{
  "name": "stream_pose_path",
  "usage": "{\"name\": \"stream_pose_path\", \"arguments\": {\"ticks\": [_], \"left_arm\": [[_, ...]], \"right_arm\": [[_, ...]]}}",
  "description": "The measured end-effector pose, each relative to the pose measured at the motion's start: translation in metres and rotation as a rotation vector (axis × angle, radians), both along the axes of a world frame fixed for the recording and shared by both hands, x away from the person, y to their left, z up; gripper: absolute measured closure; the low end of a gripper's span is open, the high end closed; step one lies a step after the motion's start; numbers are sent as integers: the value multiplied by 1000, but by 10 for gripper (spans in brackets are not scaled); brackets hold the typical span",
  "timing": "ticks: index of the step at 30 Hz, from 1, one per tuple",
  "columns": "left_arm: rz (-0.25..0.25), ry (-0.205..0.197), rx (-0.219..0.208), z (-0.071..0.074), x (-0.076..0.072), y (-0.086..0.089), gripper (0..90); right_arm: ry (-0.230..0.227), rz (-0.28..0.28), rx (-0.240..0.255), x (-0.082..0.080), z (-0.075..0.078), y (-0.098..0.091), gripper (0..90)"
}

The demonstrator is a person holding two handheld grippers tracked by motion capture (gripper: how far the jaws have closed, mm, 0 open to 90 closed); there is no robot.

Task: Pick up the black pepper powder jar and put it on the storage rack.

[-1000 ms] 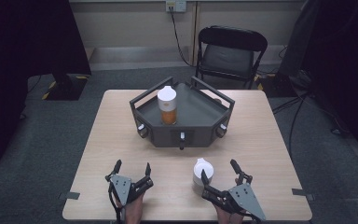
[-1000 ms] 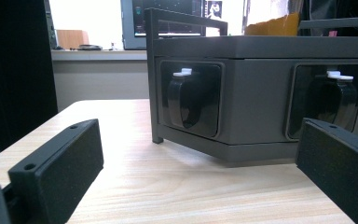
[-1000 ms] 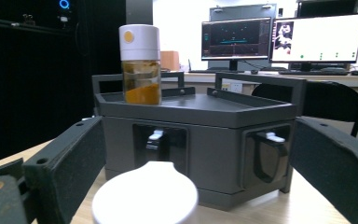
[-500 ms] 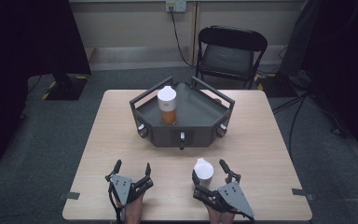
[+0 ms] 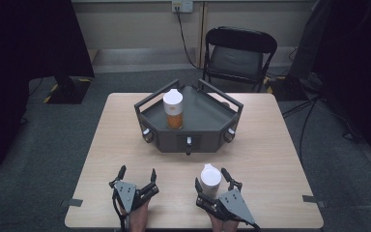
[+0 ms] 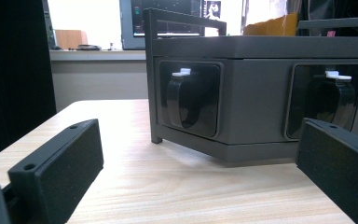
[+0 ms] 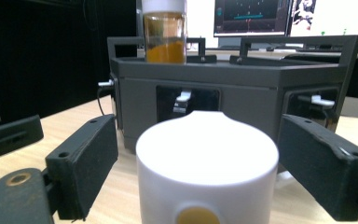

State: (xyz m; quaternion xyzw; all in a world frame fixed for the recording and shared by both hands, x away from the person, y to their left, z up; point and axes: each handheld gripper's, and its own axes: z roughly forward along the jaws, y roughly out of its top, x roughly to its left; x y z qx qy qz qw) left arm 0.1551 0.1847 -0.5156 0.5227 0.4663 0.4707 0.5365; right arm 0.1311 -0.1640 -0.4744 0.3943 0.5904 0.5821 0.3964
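White-capped bottle (image 5: 210, 180) stands near the table's front edge, between the right gripper's (image 5: 214, 178) jaws. They have just been closing, yet gaps remain either side. Left gripper (image 5: 136, 174) gapes wide, empty.

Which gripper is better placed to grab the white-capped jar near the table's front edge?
Right. The right gripper already straddles the white-capped jar, jaws just closing in, while the left gripper stands apart.

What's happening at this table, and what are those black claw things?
A person sits at a wooden table with a hand-held gripper in each hand. The right gripper has its fingers either side of a white-capped jar and has just been closing in, with gaps left on both sides. The left gripper rests open near the table's edge. Farther back, a second jar with orange contents stands in a dark tray.
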Motion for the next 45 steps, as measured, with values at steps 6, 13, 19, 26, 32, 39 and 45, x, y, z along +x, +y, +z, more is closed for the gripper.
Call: {"name": "stream_pose_path", "arguments": {"ticks": [6,13,19,26,32,39,45], "left_arm": [[0,0,0,0,0,0,2],[0,0,0,0,0,0,2],[0,0,0,0,0,0,2],[0,0,0,0,0,0,2],[0,0,0,0,0,0,2],[0,0,0,0,0,0,6],[0,0,0,0,0,0,5]], "right_arm": [[29,17,-3,4,-3,-2,165],[49,19,-10,7,-6,-4,221],[55,20,-11,8,-5,-4,261],[50,17,-21,8,-5,-5,295],[50,20,-26,8,-4,-5,297],[57,20,-29,8,-2,-6,298],[65,15,-33,8,1,-7,298]]}}
